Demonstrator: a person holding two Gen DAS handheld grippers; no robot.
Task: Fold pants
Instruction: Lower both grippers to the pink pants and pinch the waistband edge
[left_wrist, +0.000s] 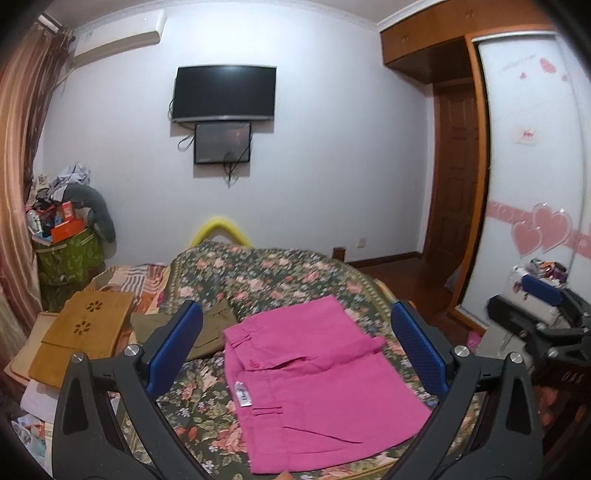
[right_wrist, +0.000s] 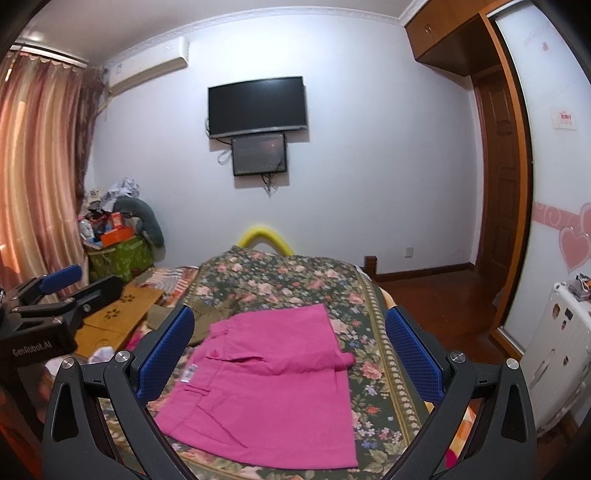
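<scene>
The pink pants (left_wrist: 314, 373) lie flat on the bed (left_wrist: 258, 269), already folded into a compact rectangle. The waistband with its button and white label (left_wrist: 242, 394) points toward 9 o'clock in the left wrist view, and a folded layer crosses the middle. Neither tool touches the cloth. The left hand-held gripper (left_wrist: 295, 350) hovers above the pants with its blue fingers spread wide, holding nothing. The right hand-held gripper (right_wrist: 290, 354) is released in the same way, empty, its two pads (right_wrist: 410, 354) well apart on either side of the garment.

Judging from how the pants lie, the folding seems nearly finished or finished. If one more fold is wanted, the next move probably calls for both tools to come down to the edge at 6 o'clock, pinch all the layers together, and carry them toward 12 o'clock without dragging the lower layers out of line. The cloth looks soft and thin, so a shallow pinch may catch only the top layer.

The bed carries a dark cover with a pattern of flowers. An olive garment (left_wrist: 210, 328) lies just beside the pants at about 10 o'clock, and a wooden board (left_wrist: 85, 336) lies further toward 9 o'clock. On the white wall at 12 o'clock hangs a dark television (left_wrist: 225, 94) with a smaller screen under it. Curtains (right_wrist: 40, 166) hang at 9 o'clock, and a wooden wardrobe (left_wrist: 476, 177) stands at 3 o'clock.
</scene>
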